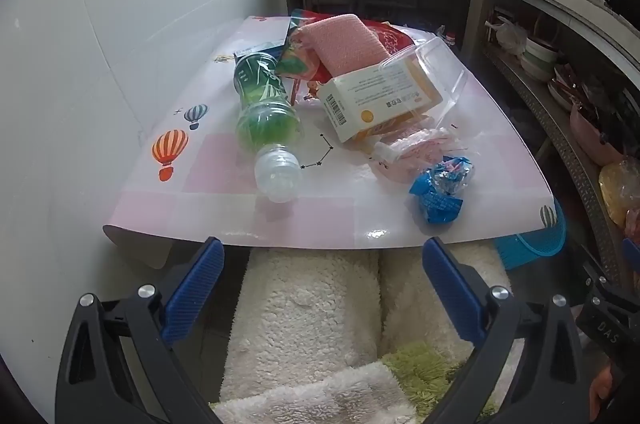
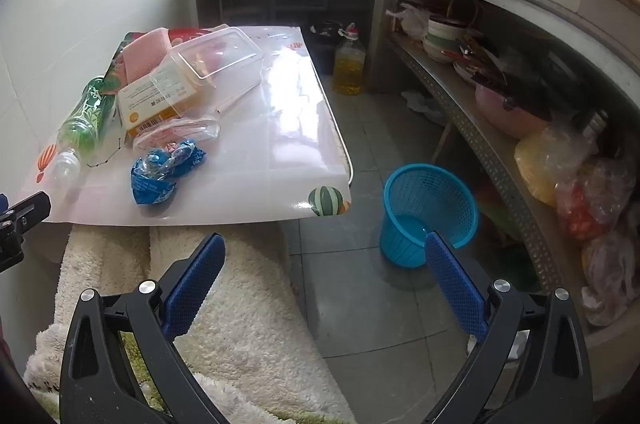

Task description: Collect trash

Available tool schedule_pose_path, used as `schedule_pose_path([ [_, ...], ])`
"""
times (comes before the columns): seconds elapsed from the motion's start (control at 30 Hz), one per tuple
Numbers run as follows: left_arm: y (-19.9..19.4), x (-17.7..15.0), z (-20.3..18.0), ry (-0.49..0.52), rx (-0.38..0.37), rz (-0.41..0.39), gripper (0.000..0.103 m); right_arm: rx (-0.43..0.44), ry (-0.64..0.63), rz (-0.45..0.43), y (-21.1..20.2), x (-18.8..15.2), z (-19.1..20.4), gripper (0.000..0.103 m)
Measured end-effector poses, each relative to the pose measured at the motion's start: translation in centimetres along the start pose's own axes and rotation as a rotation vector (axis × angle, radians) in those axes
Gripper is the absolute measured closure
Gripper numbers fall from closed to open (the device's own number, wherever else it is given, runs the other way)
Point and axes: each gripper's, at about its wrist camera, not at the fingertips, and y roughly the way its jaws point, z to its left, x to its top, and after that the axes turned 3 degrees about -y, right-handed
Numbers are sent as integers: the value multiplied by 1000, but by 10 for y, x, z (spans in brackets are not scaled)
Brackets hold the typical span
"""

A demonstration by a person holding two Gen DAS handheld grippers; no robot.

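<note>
A low table (image 1: 224,180) (image 2: 280,144) with a pink balloon-print cover carries trash. A green plastic bottle (image 1: 264,112) (image 2: 82,126) lies on its side. Beside it are a white and orange carton (image 1: 376,100) (image 2: 156,104), a clear plastic box (image 1: 436,64) (image 2: 216,58), a pink cloth (image 1: 344,42) (image 2: 146,56), a pink-printed clear wrapper (image 1: 412,148) (image 2: 180,130) and a crumpled blue wrapper (image 1: 440,184) (image 2: 164,170). A blue mesh basket (image 2: 430,212) (image 1: 532,244) stands on the floor right of the table. My left gripper (image 1: 324,256) hangs open before the table's near edge. My right gripper (image 2: 326,252) is open over the floor.
Fluffy white legs (image 1: 312,304) (image 2: 224,296) of the person sit under the near table edge. A white tiled wall (image 1: 100,64) runs along the left. Crowded shelves (image 2: 520,112) with bowls and bags line the right. An oil bottle (image 2: 349,64) stands on the floor behind the table.
</note>
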Motion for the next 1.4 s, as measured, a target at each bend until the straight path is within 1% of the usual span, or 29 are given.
schedule_pose_path([
  [0.27, 4, 3, -3, 6, 16, 11, 6, -12, 1, -11, -4, 4, 5, 8],
  [0.3, -2, 0, -1, -4, 1, -2, 6, -14, 2, -10, -4, 5, 6, 8],
  [0.37, -1, 1, -3, -7, 0, -1, 6, -10, -1, -3, 0, 10, 12, 8],
  [0.4, -1, 1, -4, -6, 0, 0, 6, 1, -4, -15, 1, 6, 5, 8],
  [0.7, 2, 0, 3, -18, -6, 2, 6, 3, -8, -23, -1, 6, 6, 8],
  [1.4, 8, -2, 4, -18, 0, 3, 6, 7, -7, -24, -3, 7, 5, 8],
])
